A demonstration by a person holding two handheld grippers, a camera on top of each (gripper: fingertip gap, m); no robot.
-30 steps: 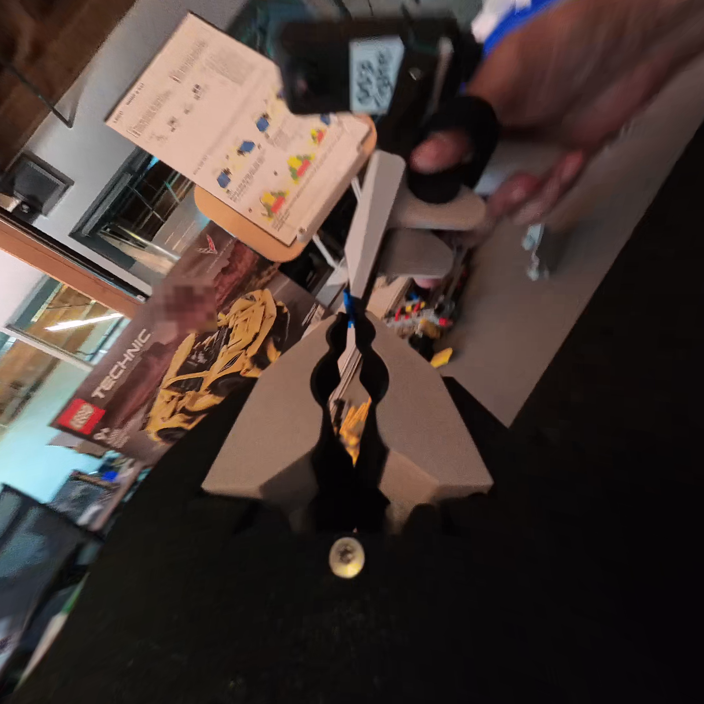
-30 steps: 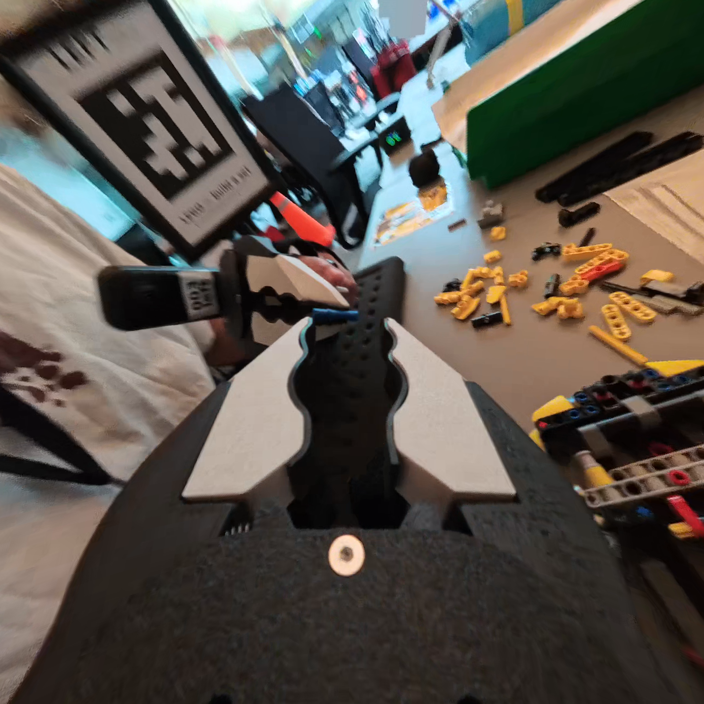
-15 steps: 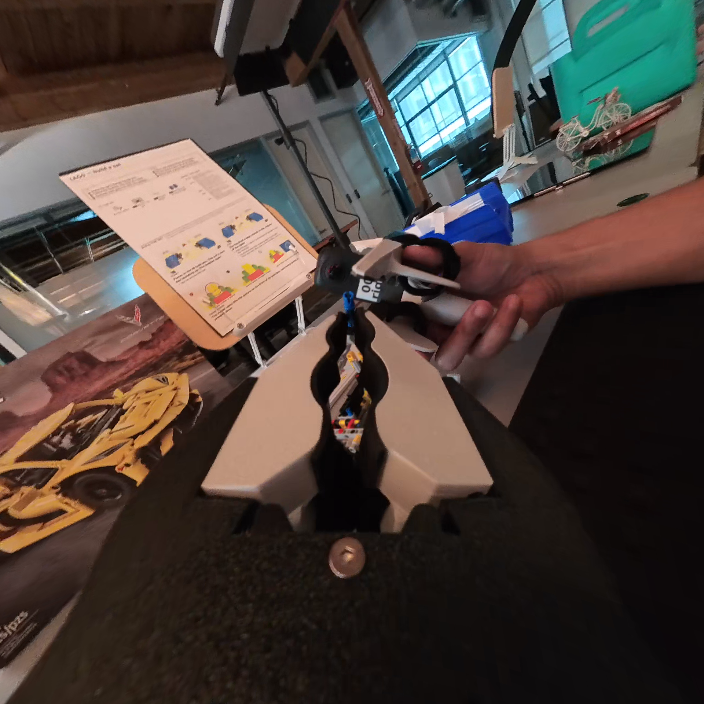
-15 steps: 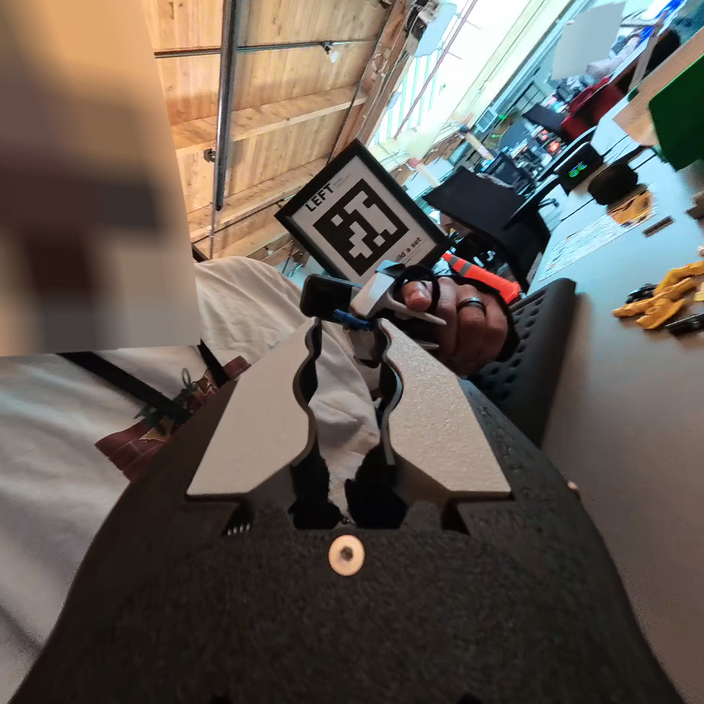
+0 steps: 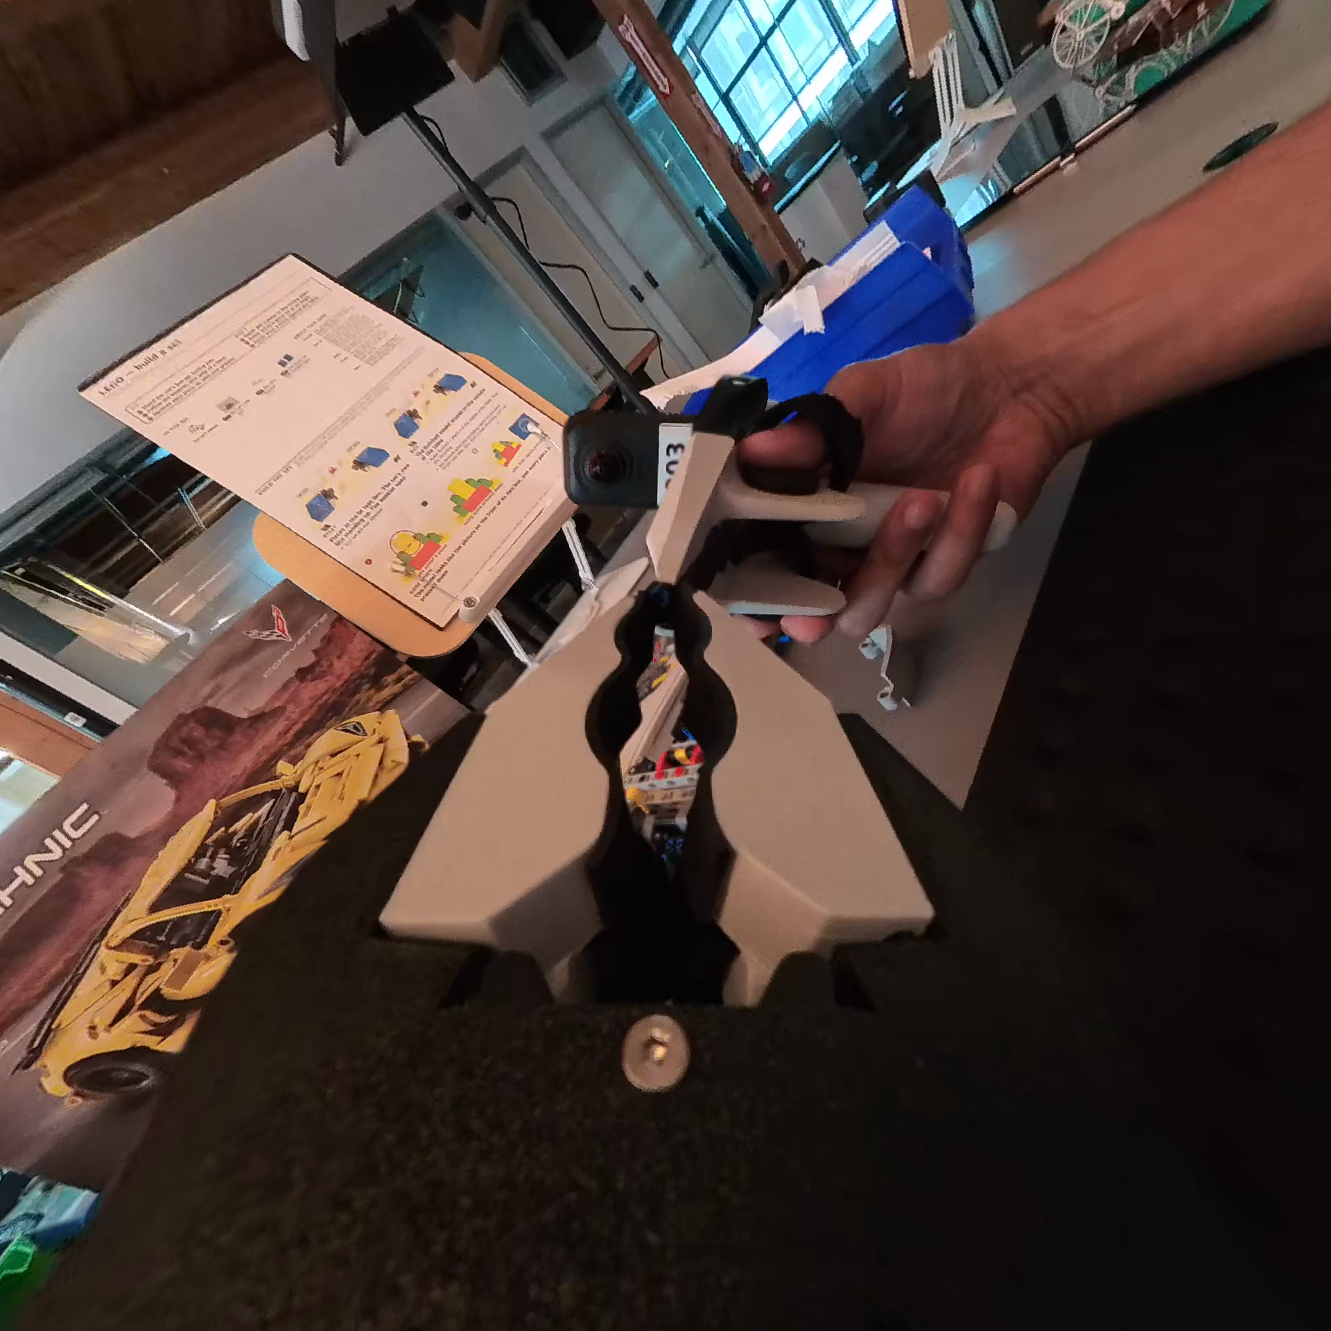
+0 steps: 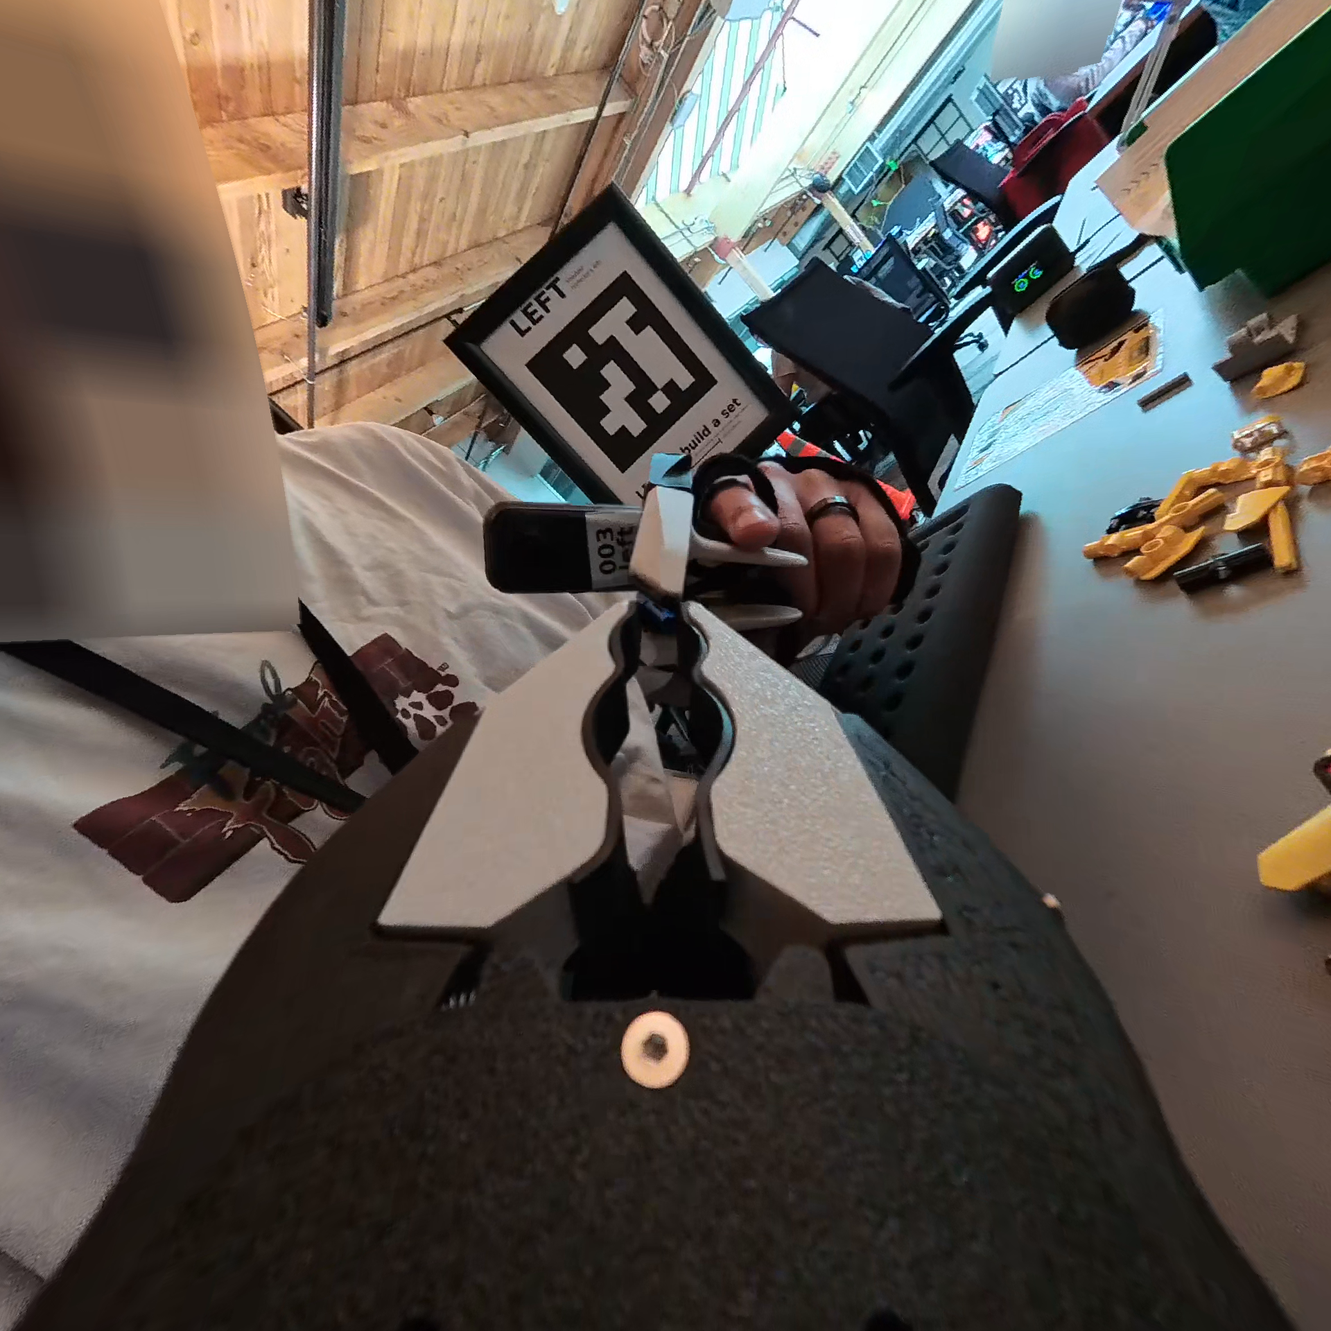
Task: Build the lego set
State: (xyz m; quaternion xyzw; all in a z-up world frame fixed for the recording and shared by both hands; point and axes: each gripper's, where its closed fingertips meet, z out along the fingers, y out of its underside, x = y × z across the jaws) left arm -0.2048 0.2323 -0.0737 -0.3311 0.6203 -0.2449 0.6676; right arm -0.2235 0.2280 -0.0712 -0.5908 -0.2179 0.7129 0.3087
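A small blue pin [image 5: 659, 598] sits between the tips of my left gripper [image 5: 662, 601], whose jaws are closed on it. My right gripper [image 6: 659, 614] meets it tip to tip, well above the table, and its jaws are also closed on the same blue pin [image 6: 659, 612]. The right gripper, held in a hand, also shows in the left wrist view [image 5: 673, 569]. The left gripper, held in a hand with a ring, also shows in the right wrist view [image 6: 659, 576]. The partly built model [image 5: 662, 778] shows through the gap between the left fingers.
An instruction sheet on a wooden stand [image 5: 346, 432] and the set's box with a yellow car [image 5: 216, 828] lie to the left. Loose yellow and black pieces [image 6: 1210, 504] lie on the grey table [image 6: 1152, 720]. A framed marker card [image 6: 619, 360] and a black perforated chair back [image 6: 929, 598] are close behind. Left and right tips are no more than a few centimetres apart.
Both grippers have tilted up from the table and come together tip to tip. The right jaws, wide open a second ago, have narrowed onto the blue pin that the left gripper holds.
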